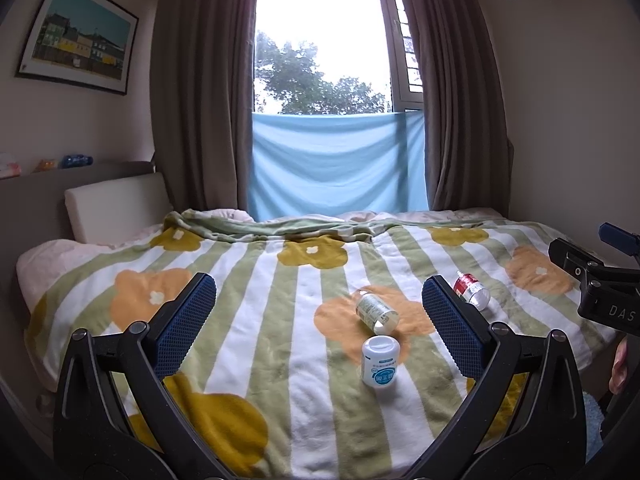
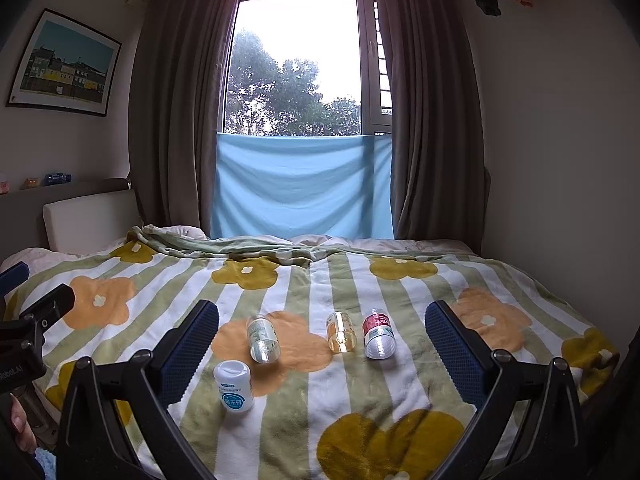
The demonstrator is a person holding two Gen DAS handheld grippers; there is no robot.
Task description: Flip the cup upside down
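Observation:
A small clear amber cup point(image 2: 341, 332) lies on its side on the flowered blanket point(image 2: 400, 360), open end toward me. In the left wrist view it is hidden behind my gripper's right finger. To its right lies a red-labelled clear bottle point(image 2: 378, 339) point(image 1: 472, 290). On its left a green-labelled clear bottle point(image 2: 262, 340) point(image 1: 376, 310) also lies flat, and a white bottle point(image 2: 234, 386) point(image 1: 381, 361) stands upright. My right gripper point(image 2: 322, 316) is open above the blanket, short of the cup. My left gripper point(image 1: 319, 292) is open, holding nothing, with the white bottle between its fingers' lines.
The bed fills the lower half of both views, with a white headboard cushion point(image 2: 88, 220) at the left. Grey curtains point(image 2: 172, 120) and a blue cloth point(image 2: 304, 184) hang at the window behind. A hand point(image 2: 20, 420) shows at the lower left edge.

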